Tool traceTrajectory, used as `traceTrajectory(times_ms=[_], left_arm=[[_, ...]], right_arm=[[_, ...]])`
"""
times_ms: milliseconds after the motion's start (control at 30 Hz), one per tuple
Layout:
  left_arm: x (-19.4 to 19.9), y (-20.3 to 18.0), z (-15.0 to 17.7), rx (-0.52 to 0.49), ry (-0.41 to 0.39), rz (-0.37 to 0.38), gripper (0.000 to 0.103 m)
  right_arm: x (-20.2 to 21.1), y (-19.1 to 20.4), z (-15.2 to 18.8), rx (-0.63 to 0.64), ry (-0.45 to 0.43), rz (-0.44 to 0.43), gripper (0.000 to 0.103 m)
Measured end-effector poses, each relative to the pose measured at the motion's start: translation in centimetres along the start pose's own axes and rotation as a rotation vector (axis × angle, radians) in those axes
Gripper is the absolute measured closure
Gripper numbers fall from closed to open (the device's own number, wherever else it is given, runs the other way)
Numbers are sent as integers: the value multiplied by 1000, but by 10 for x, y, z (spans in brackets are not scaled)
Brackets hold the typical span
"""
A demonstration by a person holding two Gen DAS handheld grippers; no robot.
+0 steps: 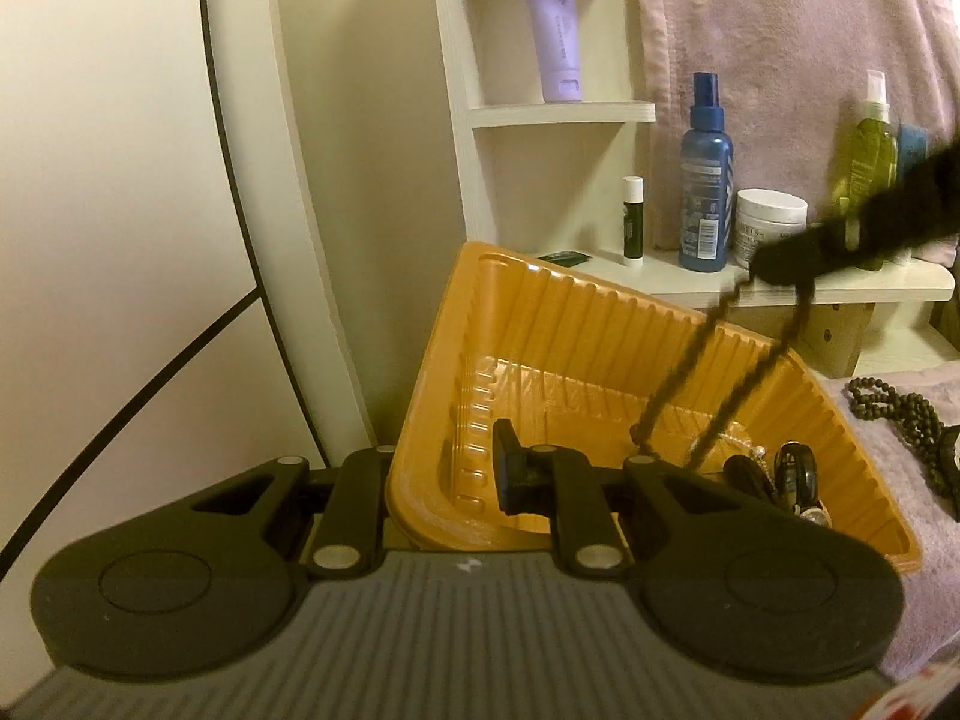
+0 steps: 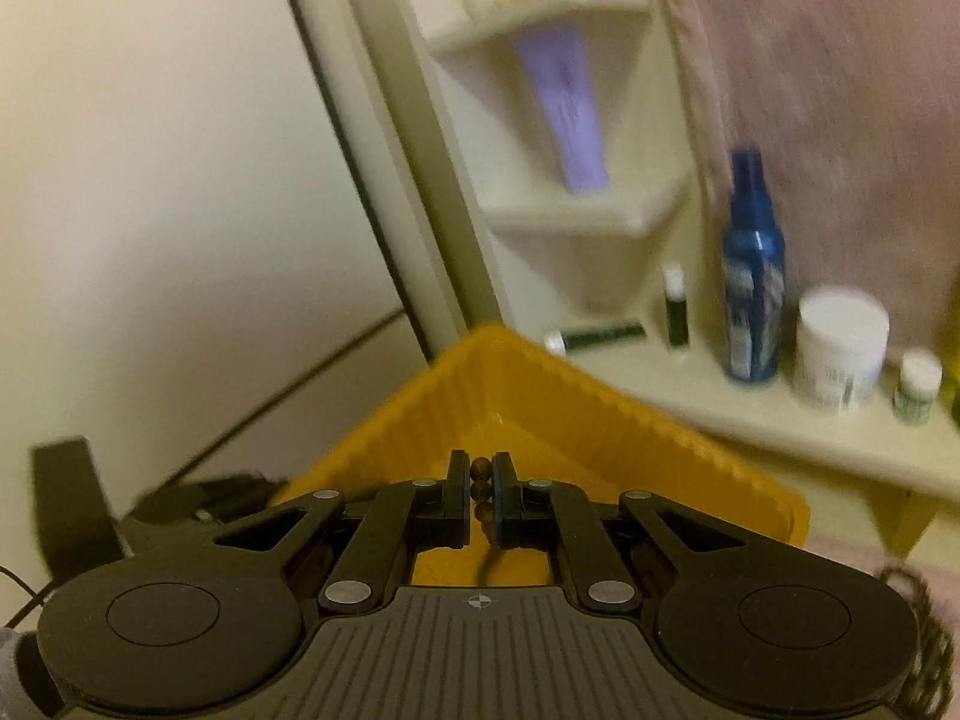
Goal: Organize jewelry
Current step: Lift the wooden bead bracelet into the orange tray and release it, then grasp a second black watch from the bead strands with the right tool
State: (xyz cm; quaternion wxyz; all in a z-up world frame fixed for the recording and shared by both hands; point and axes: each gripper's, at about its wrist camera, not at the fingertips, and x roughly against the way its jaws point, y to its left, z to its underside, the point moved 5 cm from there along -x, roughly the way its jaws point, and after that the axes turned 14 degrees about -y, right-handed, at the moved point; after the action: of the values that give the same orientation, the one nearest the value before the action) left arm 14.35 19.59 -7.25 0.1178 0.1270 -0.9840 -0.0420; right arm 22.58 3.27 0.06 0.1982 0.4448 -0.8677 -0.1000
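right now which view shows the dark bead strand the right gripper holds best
The left wrist view: the dark bead strand hangs as a loop from the right gripper down into the ribbed orange plastic tray. The right wrist view shows only a few brown beads pinched between its fingers, the rest hidden.

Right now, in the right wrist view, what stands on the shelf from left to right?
Tube lying flat → lip balm stick → blue spray bottle → white jar → small white-capped bottle.
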Motion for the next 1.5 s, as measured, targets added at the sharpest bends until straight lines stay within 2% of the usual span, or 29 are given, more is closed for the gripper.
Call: traceTrajectory(times_ms=[200, 333, 367, 400, 467, 967, 1167, 1500], left_arm=[[-1, 0, 1, 2, 5, -1, 87], [-3, 0, 2, 3, 12, -4, 87], [-4, 0, 2, 2, 13, -5, 87], [-4, 0, 2, 3, 14, -5, 87], [-4, 0, 2, 1, 14, -6, 87], [-4, 0, 2, -4, 27, -14, 87], [-4, -1, 1, -11, 29, -19, 87], [-4, -1, 2, -19, 37, -32, 87]], right_arm=[[-9, -16, 31, -33, 46, 40, 96], [-9, -19, 33, -40, 52, 53, 92], [-9, -20, 33, -33, 50, 57, 81], [-7, -19, 32, -29, 47, 55, 63], [-3, -19, 32, -30, 26, 48, 49], [46, -37, 46, -59, 5, 95, 49], [77, -52, 60, -78, 5, 161, 49], [124, -92, 98, -140, 38, 318, 49]])
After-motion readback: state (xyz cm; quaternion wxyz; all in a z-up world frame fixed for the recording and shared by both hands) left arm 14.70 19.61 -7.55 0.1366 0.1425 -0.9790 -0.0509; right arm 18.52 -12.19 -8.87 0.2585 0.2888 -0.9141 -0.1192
